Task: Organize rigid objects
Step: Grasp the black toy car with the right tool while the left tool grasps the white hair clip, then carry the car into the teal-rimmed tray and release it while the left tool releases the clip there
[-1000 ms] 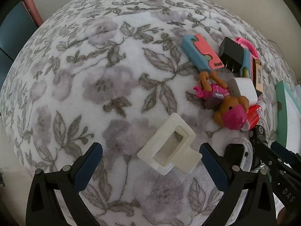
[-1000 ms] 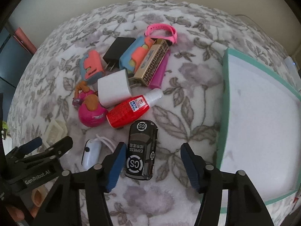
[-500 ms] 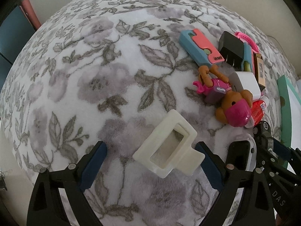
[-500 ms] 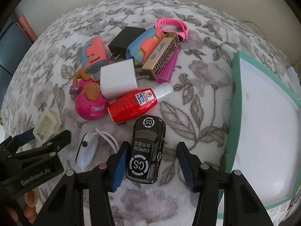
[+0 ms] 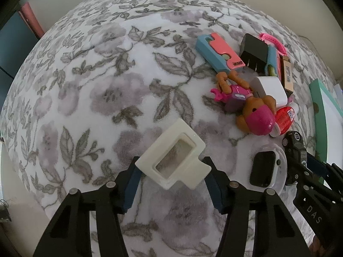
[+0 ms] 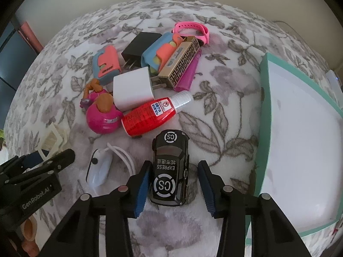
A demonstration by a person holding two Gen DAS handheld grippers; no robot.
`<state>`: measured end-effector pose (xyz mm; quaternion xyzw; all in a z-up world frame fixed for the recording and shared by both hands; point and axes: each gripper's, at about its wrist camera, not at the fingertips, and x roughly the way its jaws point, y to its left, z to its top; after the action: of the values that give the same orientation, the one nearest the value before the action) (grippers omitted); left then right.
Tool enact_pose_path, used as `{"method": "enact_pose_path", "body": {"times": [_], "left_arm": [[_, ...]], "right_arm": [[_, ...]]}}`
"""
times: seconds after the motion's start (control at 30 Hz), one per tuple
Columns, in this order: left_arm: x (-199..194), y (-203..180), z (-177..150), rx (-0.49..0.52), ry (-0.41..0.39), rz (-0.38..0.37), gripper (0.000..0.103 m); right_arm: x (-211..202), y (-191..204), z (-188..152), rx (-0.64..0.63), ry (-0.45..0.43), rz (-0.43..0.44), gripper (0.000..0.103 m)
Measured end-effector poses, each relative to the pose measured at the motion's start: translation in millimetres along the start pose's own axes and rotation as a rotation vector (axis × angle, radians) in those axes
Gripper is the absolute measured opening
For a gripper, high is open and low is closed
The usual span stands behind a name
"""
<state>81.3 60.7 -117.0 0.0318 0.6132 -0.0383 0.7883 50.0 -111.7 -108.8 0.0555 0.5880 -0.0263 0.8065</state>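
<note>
**Two grippers closing over clutter on a floral blanket**

A cream rectangular plastic frame and a black toy car marked "EXPRESS" lie on the blanket. The teal-rimmed tray holds nothing visible. Left gripper closes, fingers meeting the frame's edges; right gripper closes, a gap remaining on the car's right.

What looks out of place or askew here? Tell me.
Nothing is damaged or spilled. The small objects lie in a jumbled heap: the white charger rests against the red bottle, and none is in the green-rimmed tray.
</note>
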Motion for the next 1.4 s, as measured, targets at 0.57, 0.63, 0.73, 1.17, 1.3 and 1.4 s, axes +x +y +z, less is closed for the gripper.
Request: {"method": "enact_pose_path", "body": {"times": [0.57,0.63,0.73,1.17,1.3,1.4], "left_arm": [[-6.5,-17.7,2.1,0.001,0.063,0.032,0.059],[-6.9,-17.8,3.3,-0.009,0.069,0.036,0.059],[-15.6,-17.7,6.8,-0.028,0.065,0.035,0.059],[-95.6,-82.4,35.6,-0.003,-0.042,-0.053,0.059],[-105.0,-122.5,38.6,0.026,-0.044,-0.084,0.059],[-108.9,-152.7,39.7,0.065,-0.050,-0.102,0.059]], "right_arm": [[-16.7,-25.0,-17.6,0.083,-0.003,0.076,0.036],[-25.0,-30.8,-19.4,0.101,-0.017,0.090,0.036],[-39.9,-36.0,-19.1,0.104,-0.042,0.102,0.036],[-93.5,-67.0,-7.4,0.140,-0.169,0.046,0.036],[-98.2,-88.3,-7.3,0.187,-0.179,0.021,0.036],[-100.2,-114.2,-8.4,0.248,-0.181,0.013,0.036]]}}
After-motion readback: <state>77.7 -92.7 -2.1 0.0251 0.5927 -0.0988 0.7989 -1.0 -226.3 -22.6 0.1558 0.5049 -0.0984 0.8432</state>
